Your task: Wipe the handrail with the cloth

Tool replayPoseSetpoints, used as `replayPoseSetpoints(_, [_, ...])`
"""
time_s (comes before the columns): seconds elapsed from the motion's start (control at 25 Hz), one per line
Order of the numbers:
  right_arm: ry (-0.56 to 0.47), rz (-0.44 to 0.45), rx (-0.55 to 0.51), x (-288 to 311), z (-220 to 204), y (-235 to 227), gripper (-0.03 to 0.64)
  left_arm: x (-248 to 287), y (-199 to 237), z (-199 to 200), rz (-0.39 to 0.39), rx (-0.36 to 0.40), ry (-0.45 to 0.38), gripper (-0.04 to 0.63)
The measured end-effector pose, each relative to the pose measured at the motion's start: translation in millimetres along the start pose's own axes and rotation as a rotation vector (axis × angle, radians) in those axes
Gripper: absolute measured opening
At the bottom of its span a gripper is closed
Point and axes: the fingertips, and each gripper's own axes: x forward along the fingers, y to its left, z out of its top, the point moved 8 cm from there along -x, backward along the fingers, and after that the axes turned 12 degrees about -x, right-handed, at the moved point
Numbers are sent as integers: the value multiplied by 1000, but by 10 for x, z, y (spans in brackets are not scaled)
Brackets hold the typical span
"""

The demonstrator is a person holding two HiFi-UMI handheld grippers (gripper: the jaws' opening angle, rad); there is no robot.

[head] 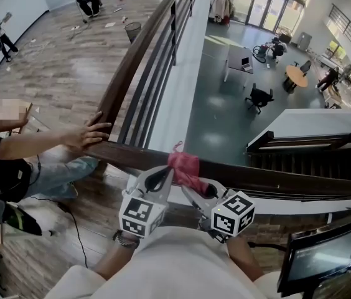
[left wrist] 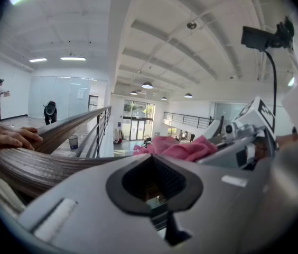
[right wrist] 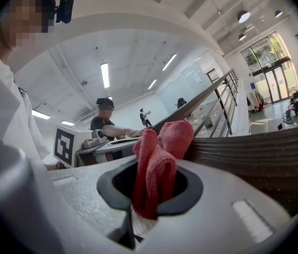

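Wiping step: my judgement is that the cloth needs firm downward pressure on the handrail and one slow, even drag along the top. It sits as a bunched wad, so probably only a small patch touches the wood. Tipping it flatter would cover more of the rail.
Right gripper: its fingers are clenched on the cloth. The pink wad rises out of the dark hollow between them toward 12 o'clock. Its top leans to 1 o'clock, against the rail's ribbed side.
Left gripper: its fingers are closed together with nothing between them. The cloth lies at 1 o'clock from them, just beside but not gripped.
Cloth place: in the head view it rests on the rail's top at lower centre, at 12 o'clock from both grippers.
Handrail run: one stretch crosses from 9 o'clock to 3 o'clock, and another climbs away toward 12 o'clock.
Watch-out: another person's hand rests on the rail at 10 o'clock from the cloth, well apart. A wipe toward 9 o'clock would likely meet it, so 3 o'clock looks the freer way.
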Motion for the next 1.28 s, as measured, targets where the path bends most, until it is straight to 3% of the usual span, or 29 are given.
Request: replayPoseSetpoints(1.28, [24, 41, -2, 184, 89, 77, 61, -125, 148, 48, 27, -41, -32, 6])
